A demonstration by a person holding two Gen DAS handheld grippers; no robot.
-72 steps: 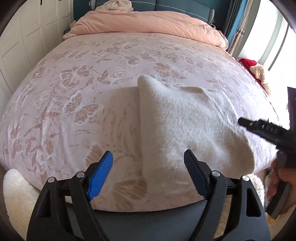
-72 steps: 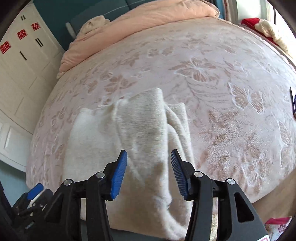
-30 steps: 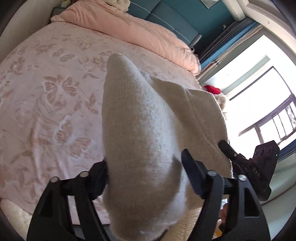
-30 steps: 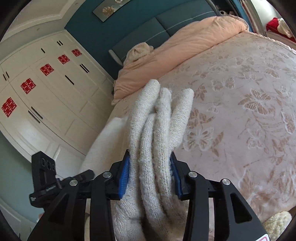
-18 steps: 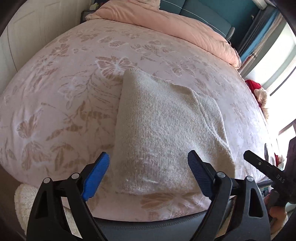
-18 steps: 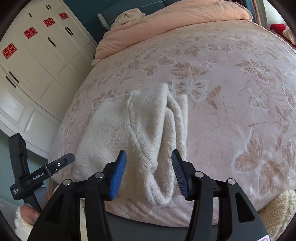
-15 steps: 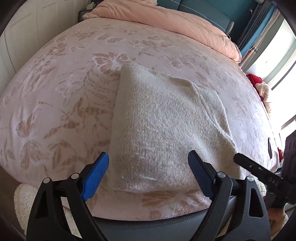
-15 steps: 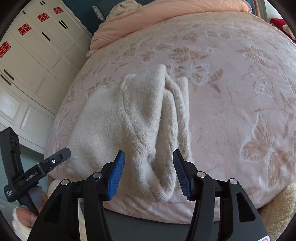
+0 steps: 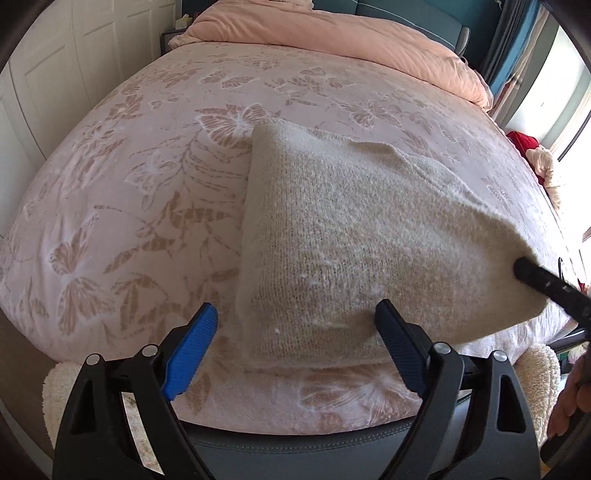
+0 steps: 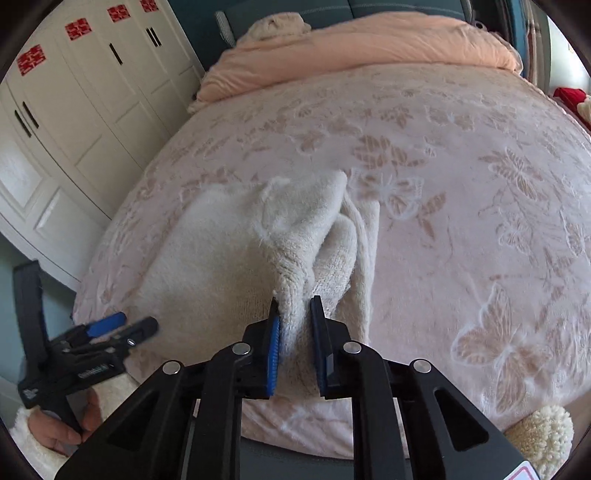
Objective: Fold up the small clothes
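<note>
I am working from my left side across. My left gripper (image 9: 291,350) is hovering over the near edge of the bed (image 9: 122,206) with its jaws standing wide and nothing pressed between them; the blue left pad is over bare bedspread and the dark right pad is just over the sweater (image 9: 354,240), so the near left corner of the sweater is lying inside the gap but untouched. The sweater is lying folded on the bedspread near the foot of the bed, straight ahead of these jaws. Its long axis is running away from me toward the duvet (image 9: 332,33) at the head, and its left edge is running almost straight up the left wrist view.

Further right, my right gripper (image 10: 295,332) is pinching the near right corner of the sweater. Its jaws have just been closing and are now standing narrow, with a thick ridge of knit bunching up between the pads. In the left wrist view that corner is lifting off the bed in a peak where the black finger meets it.

So I am judging the right hand to be set and the left to be the one with work to do: its corner is just below and between the open pads, needing a short drop and a squeeze.

No containers are showing; nothing is lying on the sweater.
</note>
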